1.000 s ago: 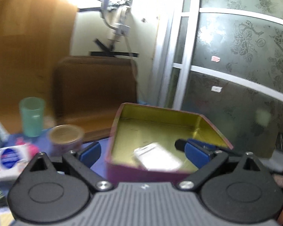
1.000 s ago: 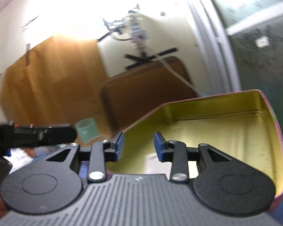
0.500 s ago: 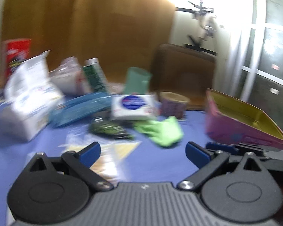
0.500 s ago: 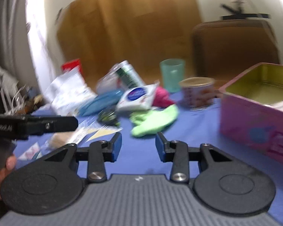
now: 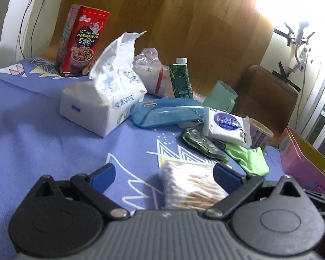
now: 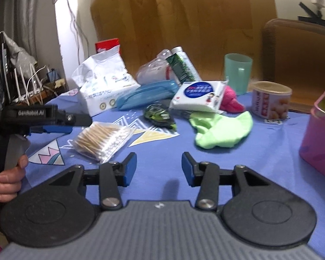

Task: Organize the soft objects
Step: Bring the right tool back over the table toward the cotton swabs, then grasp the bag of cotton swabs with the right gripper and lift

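Green cloth (image 6: pixel 222 131) lies crumpled on the blue tabletop (image 6: pixel 260 158), its long axis running from lower left up toward the can (image 6: pixel 270 100) at upper right, one end just beside the wipes pack (image 6: pixel 198 96). A pink cloth (image 6: pixel 229 99) sits behind that pack, touching it. Bare tabletop spreads in front of the green cloth, open between it and the right tongs (image 6: pixel 159 169), whose jaws are opening with nothing between them. To the right the pink tin (image 6: pixel 318 138) walls off that side, apart from the cloth. To the left, a bag of cotton swabs (image 6: pixel 103 139) lies slanted; in the left wrist view the swabs (image 5: pixel 190 184) sit between the widely spread fingers of the left tongs (image 5: pixel 162 173), nearer the right finger, the pads not pressing them. Behind are a blue case (image 5: pixel 169 112), a tissue pack (image 5: pixel 106 104), a green carton (image 5: pixel 181 80), a red box (image 5: pixel 82 47) and a cup (image 6: pixel 238 72), crowding the far edge.
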A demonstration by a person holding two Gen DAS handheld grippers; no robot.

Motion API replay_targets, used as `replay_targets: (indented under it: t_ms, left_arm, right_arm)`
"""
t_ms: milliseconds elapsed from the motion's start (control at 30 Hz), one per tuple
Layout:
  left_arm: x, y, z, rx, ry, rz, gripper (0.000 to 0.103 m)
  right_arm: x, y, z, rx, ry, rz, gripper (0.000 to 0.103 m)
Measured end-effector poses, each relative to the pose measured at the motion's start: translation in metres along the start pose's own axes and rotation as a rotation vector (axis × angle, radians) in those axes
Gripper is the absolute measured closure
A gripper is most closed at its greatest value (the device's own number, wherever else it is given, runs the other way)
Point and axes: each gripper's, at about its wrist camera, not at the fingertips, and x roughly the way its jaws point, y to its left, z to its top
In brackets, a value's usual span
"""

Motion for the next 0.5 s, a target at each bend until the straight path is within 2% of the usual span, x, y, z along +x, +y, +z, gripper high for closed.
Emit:
replay_targets:
  t_ms: [67,200,367,500]
  left_arm:
    - [0.003,0.003,0.000,-0.015,0.024,-0.016,0.003]
    - [0.006,0.000,0.000,-0.008,0.038,-0.034,0.003]
    - [0.008,-0.005,-0.001,0.008,0.048,-0.059,0.008]
    - [0.012,-0.013,-0.002,0.044,0.071,-0.052,0.010]
  right_arm:
    - [0.006,0.005,0.003,-0.012,0.018,0.031,0.050]
    - [0.016,0.019,0.009,-0.061,0.034,0.082,0.036]
    - [0.026,0.039,0.014,-0.138,0.058,0.151,0.032]
    - [0.042,0.054,0.015,-0.213,0.109,0.154,0.029]
